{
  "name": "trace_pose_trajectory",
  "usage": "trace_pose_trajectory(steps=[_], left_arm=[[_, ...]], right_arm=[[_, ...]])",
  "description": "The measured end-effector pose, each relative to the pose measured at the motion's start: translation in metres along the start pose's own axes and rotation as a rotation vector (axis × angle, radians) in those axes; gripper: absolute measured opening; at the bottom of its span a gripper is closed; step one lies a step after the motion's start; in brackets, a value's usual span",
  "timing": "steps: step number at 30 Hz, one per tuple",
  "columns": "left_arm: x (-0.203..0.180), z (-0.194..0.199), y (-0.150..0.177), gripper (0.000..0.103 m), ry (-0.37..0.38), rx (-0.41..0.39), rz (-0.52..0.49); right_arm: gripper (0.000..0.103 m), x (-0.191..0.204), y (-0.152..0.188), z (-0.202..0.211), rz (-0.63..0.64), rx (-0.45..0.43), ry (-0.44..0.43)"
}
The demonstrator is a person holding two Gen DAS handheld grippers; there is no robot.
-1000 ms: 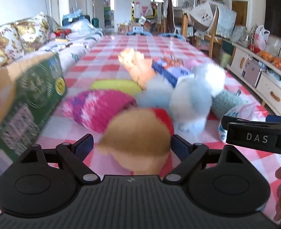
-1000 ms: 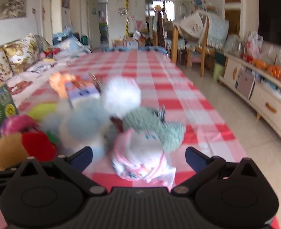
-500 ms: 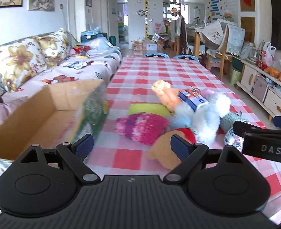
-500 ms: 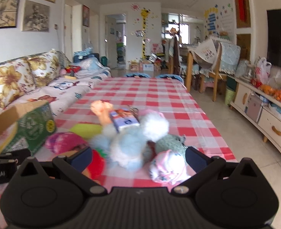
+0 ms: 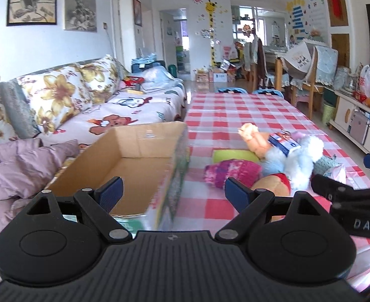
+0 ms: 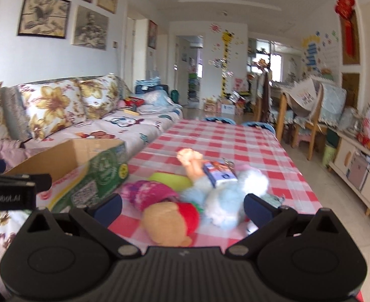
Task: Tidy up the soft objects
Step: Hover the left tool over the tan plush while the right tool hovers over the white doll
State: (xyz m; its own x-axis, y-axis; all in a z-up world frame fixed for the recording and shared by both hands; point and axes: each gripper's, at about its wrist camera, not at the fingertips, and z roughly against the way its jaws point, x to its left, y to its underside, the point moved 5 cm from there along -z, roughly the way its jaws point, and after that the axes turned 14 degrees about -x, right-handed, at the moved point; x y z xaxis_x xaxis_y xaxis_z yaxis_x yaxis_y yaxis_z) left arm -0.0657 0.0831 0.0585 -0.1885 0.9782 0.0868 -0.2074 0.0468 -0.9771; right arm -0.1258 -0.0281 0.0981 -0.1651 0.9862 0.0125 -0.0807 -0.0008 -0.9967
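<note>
Right wrist: plush toys (image 6: 185,201) between gripper (image 6: 182,207) fingers.

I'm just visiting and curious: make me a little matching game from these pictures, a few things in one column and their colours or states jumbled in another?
Things:
1. cardboard box
2. knitted hat
3. fluffy plush
4. left tongs

Descriptions:
a. pale blue and white
b. pink and magenta
c. open and holding nothing
d. open-topped, nothing visible inside

Pairs: 1-d, 2-b, 3-a, 4-c

The grey knitted toy (image 5: 327,163) lies mostly hidden behind the white fluffy plush (image 5: 302,158).
</note>
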Motion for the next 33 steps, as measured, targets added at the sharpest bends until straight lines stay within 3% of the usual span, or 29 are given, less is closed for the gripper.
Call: trace_pose_trajectory(steps=[16,27,33], left_arm=[[0.001,0.011,0.005,0.103,-0.028,-0.038,0.001],[0.005,0.026,0.002,0.103,-0.017,-0.051,-0.024],[0.003,0.025,0.004,0.103,0.017,-0.052,-0.034]], right_arm=[[0.102,0.036,-0.008,0.034,0.066,-0.075,-0.105],[0.102,0.018,-0.004,0.046,0.048,-0.084,-0.102],[0.102,-0.005,0.004,0.047,0.012,-0.07,-0.058]])
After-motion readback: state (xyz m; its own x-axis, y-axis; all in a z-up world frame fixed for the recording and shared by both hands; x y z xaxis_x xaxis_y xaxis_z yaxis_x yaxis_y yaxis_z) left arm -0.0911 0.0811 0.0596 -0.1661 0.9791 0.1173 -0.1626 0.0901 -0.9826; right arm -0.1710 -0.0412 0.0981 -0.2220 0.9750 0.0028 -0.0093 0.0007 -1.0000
